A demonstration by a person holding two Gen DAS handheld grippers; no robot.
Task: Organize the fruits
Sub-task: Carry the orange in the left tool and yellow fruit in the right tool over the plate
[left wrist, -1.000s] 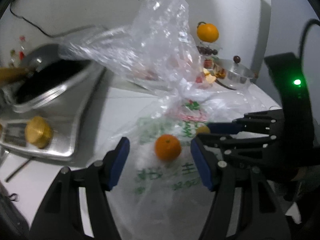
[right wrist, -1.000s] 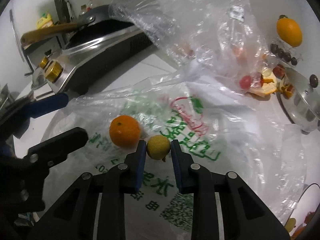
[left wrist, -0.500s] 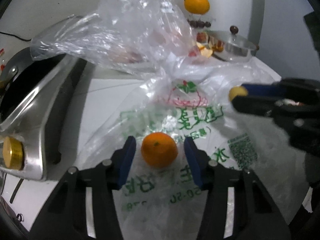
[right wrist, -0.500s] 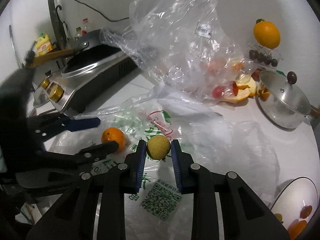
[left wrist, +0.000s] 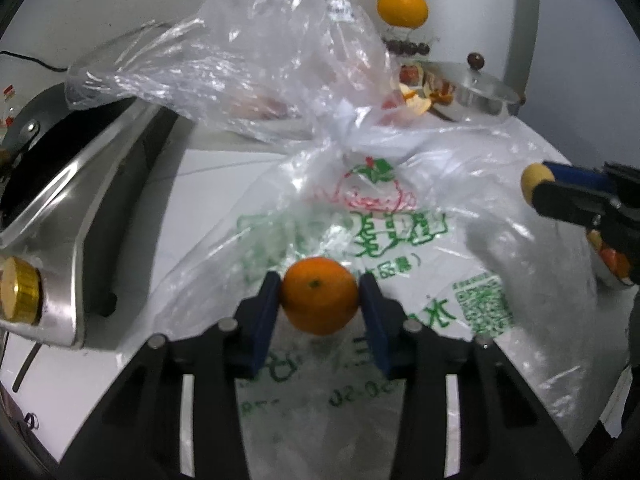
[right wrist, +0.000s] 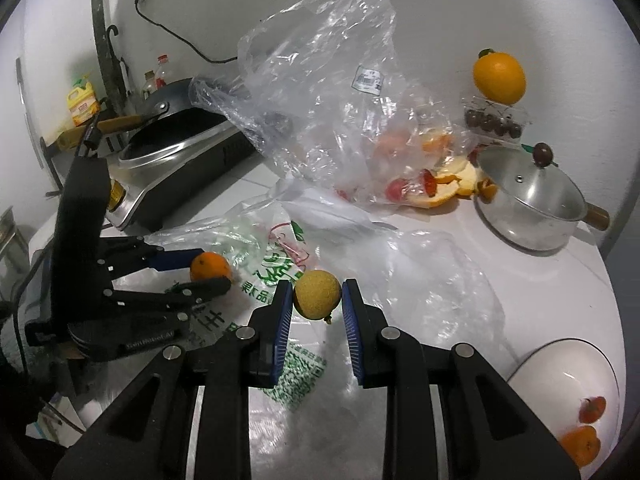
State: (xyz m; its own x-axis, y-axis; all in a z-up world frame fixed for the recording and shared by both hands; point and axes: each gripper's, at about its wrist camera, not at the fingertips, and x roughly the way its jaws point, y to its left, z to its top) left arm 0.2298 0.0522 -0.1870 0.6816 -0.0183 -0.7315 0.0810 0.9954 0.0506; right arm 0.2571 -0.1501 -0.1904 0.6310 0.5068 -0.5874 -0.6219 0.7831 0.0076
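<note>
A small orange [left wrist: 319, 295] lies on a flat printed plastic bag [left wrist: 384, 220] on the white counter. My left gripper [left wrist: 319, 300] is closing its jaws on it, and both blue pads touch its sides. The right wrist view shows the same orange [right wrist: 210, 266] between the left gripper's [right wrist: 214, 270] fingers. My right gripper [right wrist: 317, 298] is shut on a small yellow fruit [right wrist: 317, 294] and holds it above the bag. That gripper's tip and the yellow fruit [left wrist: 536, 178] appear at the right edge of the left wrist view.
A white bowl [right wrist: 560, 376] with orange fruits sits at the right front. Behind are a lidded steel pot [right wrist: 528, 200], orange peels [right wrist: 448, 188], a crumpled clear bag [right wrist: 320, 80] and a large orange [right wrist: 499, 78] on a box. A stove [right wrist: 180, 168] with a pan stands left.
My left gripper moved in around the orange and its jaws narrowed until the pads met it. My right gripper lifted the yellow fruit up and away to the right.
</note>
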